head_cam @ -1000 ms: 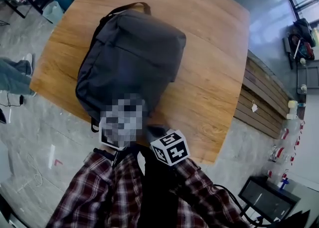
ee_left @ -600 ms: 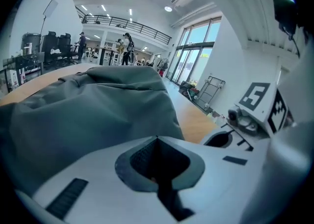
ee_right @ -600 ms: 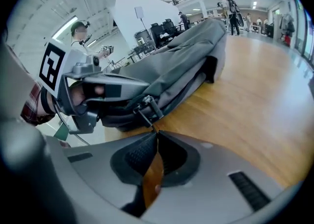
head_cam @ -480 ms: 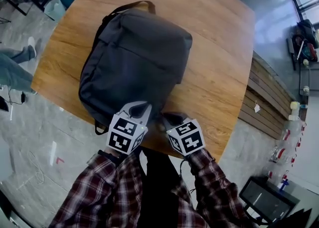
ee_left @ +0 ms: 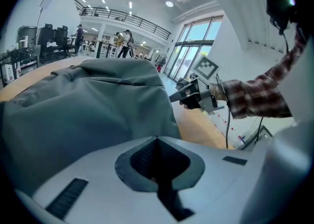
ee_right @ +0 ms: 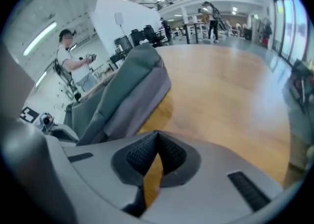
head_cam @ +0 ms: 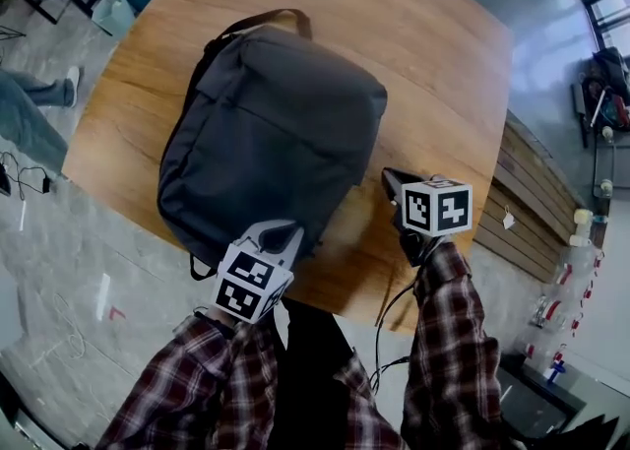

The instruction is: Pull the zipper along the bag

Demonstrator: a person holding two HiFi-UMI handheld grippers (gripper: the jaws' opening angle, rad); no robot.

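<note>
A dark grey backpack (head_cam: 276, 128) lies flat on the round wooden table (head_cam: 433, 54), with its brown carry handle (head_cam: 281, 17) at the far end. I cannot make out a zipper pull in any view. My left gripper (head_cam: 285, 234) sits at the bag's near bottom edge, jaws shut, nothing between them; in its own view the bag (ee_left: 88, 105) fills the left. My right gripper (head_cam: 389, 178) hovers over bare wood just right of the bag's side, also shut and holding nothing. The right gripper view shows the bag's side (ee_right: 130, 88) to the left of the jaws.
The table's near edge (head_cam: 335, 295) runs just under both grippers. A slatted wooden bench (head_cam: 527, 177) stands to the right. A person's legs (head_cam: 30, 128) are on the floor at left, and another person (ee_right: 66, 54) stands beyond the bag.
My right gripper has swung from the near table edge out to the right and forward, beside the bag. The left gripper has stayed at the bag's bottom edge.
</note>
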